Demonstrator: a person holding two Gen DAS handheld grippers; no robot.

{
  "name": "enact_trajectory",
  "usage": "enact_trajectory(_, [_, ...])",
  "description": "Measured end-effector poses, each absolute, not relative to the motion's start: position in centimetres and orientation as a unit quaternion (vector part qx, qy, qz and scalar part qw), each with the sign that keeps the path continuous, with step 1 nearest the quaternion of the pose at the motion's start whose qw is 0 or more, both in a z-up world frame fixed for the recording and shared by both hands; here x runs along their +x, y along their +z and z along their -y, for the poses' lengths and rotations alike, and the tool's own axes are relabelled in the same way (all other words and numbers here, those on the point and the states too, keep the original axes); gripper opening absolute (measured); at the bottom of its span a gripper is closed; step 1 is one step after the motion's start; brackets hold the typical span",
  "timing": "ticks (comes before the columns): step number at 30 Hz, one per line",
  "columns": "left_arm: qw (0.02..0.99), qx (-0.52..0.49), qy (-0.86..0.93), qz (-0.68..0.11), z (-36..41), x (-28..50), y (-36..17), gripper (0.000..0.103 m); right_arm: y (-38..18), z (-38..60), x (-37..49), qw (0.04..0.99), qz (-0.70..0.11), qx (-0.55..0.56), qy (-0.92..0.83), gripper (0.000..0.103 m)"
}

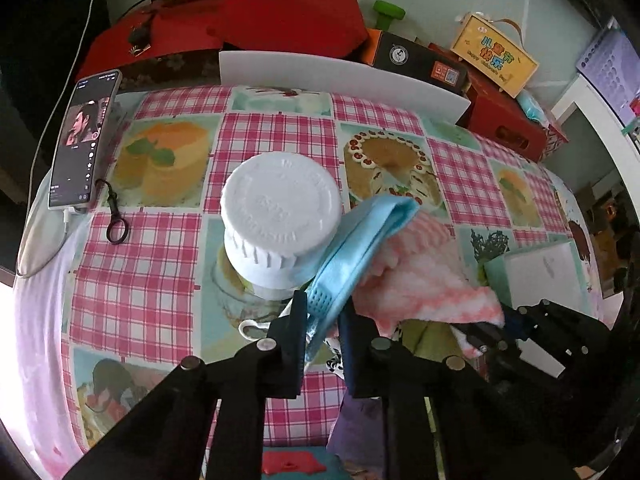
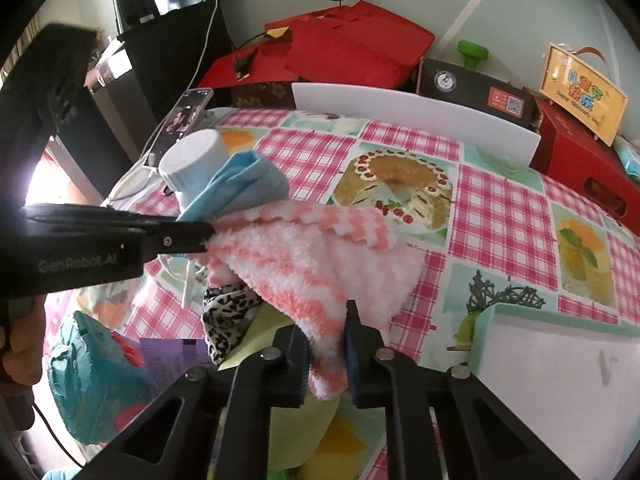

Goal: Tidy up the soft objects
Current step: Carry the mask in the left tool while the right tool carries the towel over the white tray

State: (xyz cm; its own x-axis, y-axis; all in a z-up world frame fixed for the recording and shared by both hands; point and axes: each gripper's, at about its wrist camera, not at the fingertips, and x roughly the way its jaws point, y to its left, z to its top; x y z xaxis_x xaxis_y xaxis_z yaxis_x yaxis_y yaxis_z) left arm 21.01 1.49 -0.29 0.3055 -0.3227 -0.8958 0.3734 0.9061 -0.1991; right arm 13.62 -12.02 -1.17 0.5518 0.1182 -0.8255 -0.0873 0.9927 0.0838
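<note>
Two claws are gripping cloths: the left claw (image 1: 320, 320) is pinching the blue cloth (image 1: 360, 236), the right claw (image 2: 326, 356) the pink-and-white fuzzy cloth (image 2: 320, 256) ahead, so lifting apart slowly is advisable beside the white jar (image 1: 280, 216).

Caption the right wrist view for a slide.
Right gripper shut on pink-and-white fuzzy cloth; left gripper pinches its far edge with blue cloth.

"GenRobot.AI" — on left tongs (image 2: 192, 236) body
</note>
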Motion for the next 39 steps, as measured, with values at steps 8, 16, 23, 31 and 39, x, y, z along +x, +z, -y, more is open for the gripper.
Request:
enact_trajectory(8, [0.813,0.002,-0.220,-0.539,-2.1,20.8,0.4,0.014,-0.3,13.1,13.0,0.888,-0.456,0.026,0.049,0.013])
enact_trajectory(16, [0.823,-0.028,-0.219,-0.524,-3.5,20.3,1.3,0.014,1.3,13.8,12.4,0.901,-0.433,0.027,0.028,0.013])
enact_trajectory(23, [0.822,-0.035,-0.221,-0.524,-4.0,20.1,1.3,0.014,1.2,15.2,12.2,0.900,-0.434,0.041,0.009,0.013])
enact_trajectory(31, [0.815,-0.031,-0.237,-0.528,-3.7,19.9,0.9,0.015,0.6,15.9,12.3,0.896,-0.443,0.044,-0.005,0.013])
enact_trajectory(39, [0.813,-0.047,-0.243,-0.528,-4.0,20.1,0.7,0.015,-0.2,16.2,12.5,0.890,-0.453,0.044,-0.009,0.013])
